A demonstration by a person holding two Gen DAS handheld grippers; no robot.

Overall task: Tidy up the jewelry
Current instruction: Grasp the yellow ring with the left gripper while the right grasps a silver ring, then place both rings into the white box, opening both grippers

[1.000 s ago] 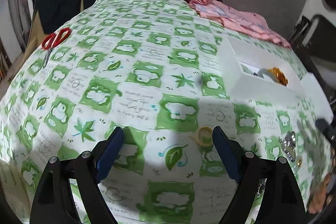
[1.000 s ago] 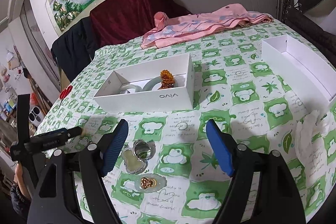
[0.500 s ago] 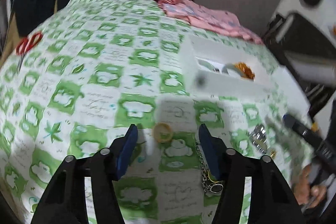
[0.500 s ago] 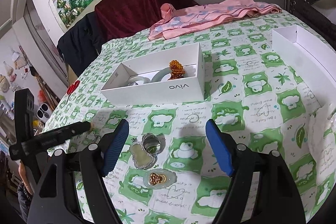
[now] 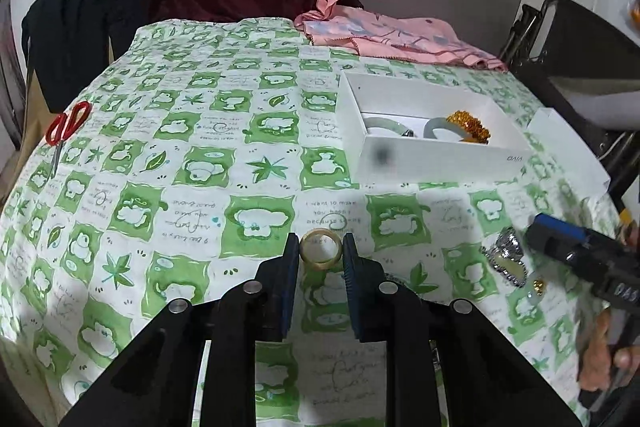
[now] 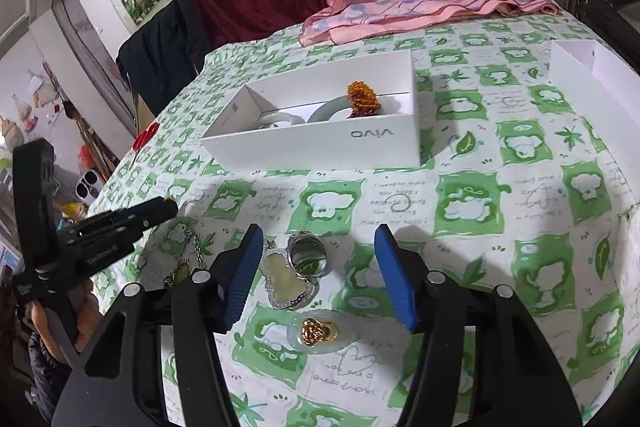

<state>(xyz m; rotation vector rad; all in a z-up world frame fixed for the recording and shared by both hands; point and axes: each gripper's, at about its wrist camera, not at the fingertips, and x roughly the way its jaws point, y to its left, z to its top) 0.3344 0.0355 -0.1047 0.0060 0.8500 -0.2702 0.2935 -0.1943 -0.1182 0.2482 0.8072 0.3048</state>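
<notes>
Amber ring (image 5: 321, 245) lies flat on the green-checked cloth (image 5: 192, 163) at the near edge of the bench, right between the left gripper (image 5: 321, 247) tips. Its jaws have just been closing and now stand narrow, pads touching or all but touching the ring's sides (contact not clear enough to call a hold).

Risk: the ring is smooth and round, gripped near the fingertips only, so it could pop out forward or tilt on the lift, or the pads could drag the cloth up with it.

White box (image 5: 432, 131), already holding bangles and a gold beaded piece, sits farther right; a carry there could drop the ring short.

Right gripper (image 6: 318, 267), jaws partly open and just closing, straddles the silver-framed pendant (image 6: 285, 283) and the round mirror piece (image 6: 308, 254). Likely to catch both, or nudge the gold charm (image 6: 319, 331) nearer in.
</notes>
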